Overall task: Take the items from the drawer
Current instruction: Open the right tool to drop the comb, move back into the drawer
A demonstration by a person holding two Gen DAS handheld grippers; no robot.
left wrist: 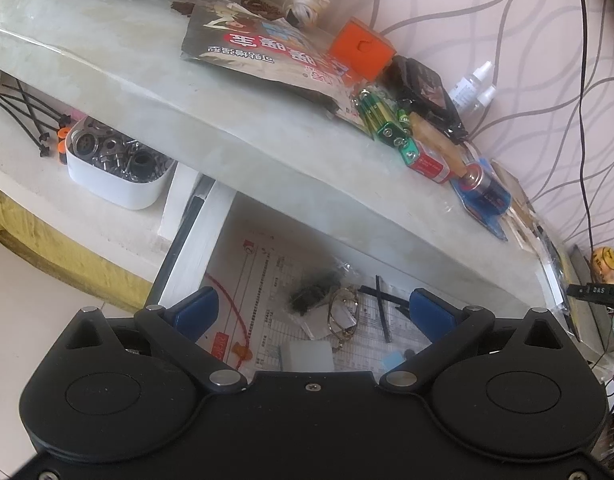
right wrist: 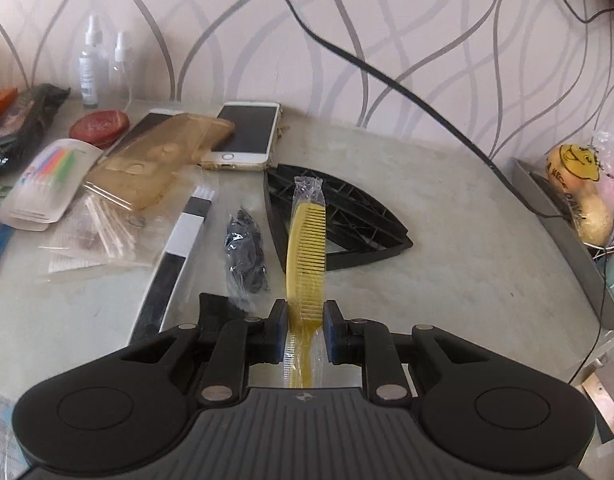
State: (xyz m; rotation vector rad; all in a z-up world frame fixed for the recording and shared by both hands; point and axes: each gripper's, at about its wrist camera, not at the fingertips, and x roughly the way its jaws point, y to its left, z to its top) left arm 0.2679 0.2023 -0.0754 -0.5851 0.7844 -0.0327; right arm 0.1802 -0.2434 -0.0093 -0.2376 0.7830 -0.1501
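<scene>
The left hand-held gripper hangs with its blue pads spread wide and nothing between them, over the open drawer beneath the pale surface. On the printed paper lining the drawer lie, from left to right, a red string, a small black item in a clear bag, a pair of thin-rimmed glasses and two crossed black strips. Left of the drawer, on a lower shelf, a white tray of metal hardware stands beside black cable ties. On the surface above lie a printed packet, an orange box and green batteries. In the right wrist view, the right hand-held gripper is clenched on a yellow comb in a clear wrapper, its far end reaching over a black curved plastic frame on the surface. Left of the comb lie a black bundle in a bag, a black and white brush, an amber phone case and a white phone.
</scene>
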